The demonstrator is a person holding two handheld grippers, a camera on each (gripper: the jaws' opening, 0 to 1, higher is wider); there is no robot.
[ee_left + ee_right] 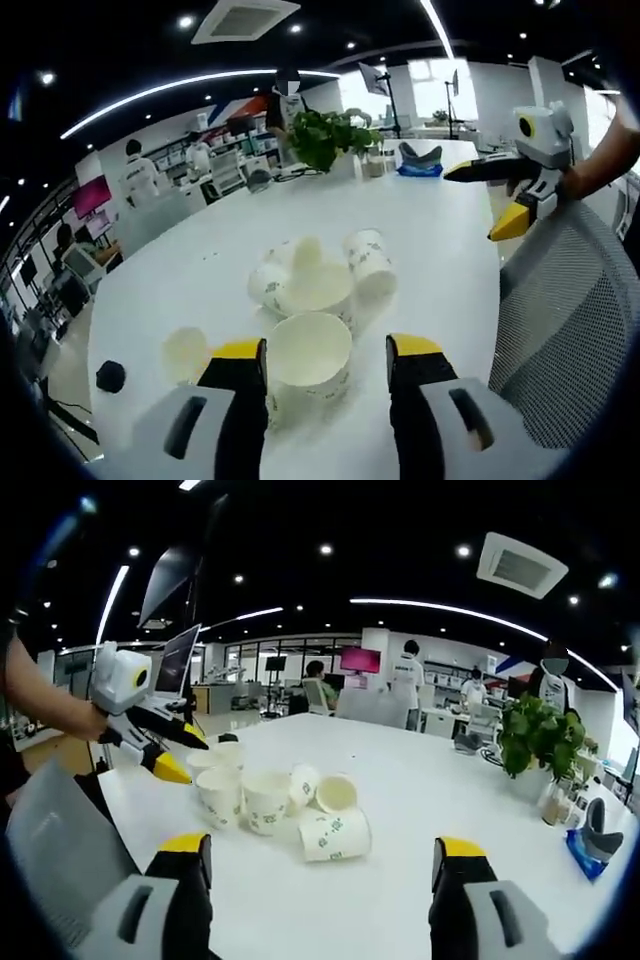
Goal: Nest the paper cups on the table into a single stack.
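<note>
- Cups of thin paper, white with a small green print, sit in a loose cluster on the white table (440, 250); judged by their look they are very light, easily crushed at the rim and quick to slide or tip on the smooth top.
- In the left gripper view, the nearest cup (310, 362) stands upright, mouth open, between the jaws of the left gripper (326, 352). The jaws stand spread on either side of it; the left jaw looks to be touching the wall, the right jaw stands apart, so no squeeze is on it yet.
- Just beyond stands another upright cup (312, 292), and to its right a tipped cup (370, 264) lies on its side. A separate cup (186, 352) sits near the left, with a small dark object (110, 376) further left.
- In the right gripper view, the right gripper (320, 855) hovers with jaws wide apart and nothing between them, near a cup lying on its side (334, 834). Upright cups (243, 796) stand behind it, and the left gripper (172, 767) shows at the far left of that group.
- Best hold, I judge: across the side wall below the rolled rim, where the cone is stiffest, with gentle pressure only. A hard pinch would oval the mouth and spoil nesting.
- Fallen cups would need righting first, as they may roll.
</note>
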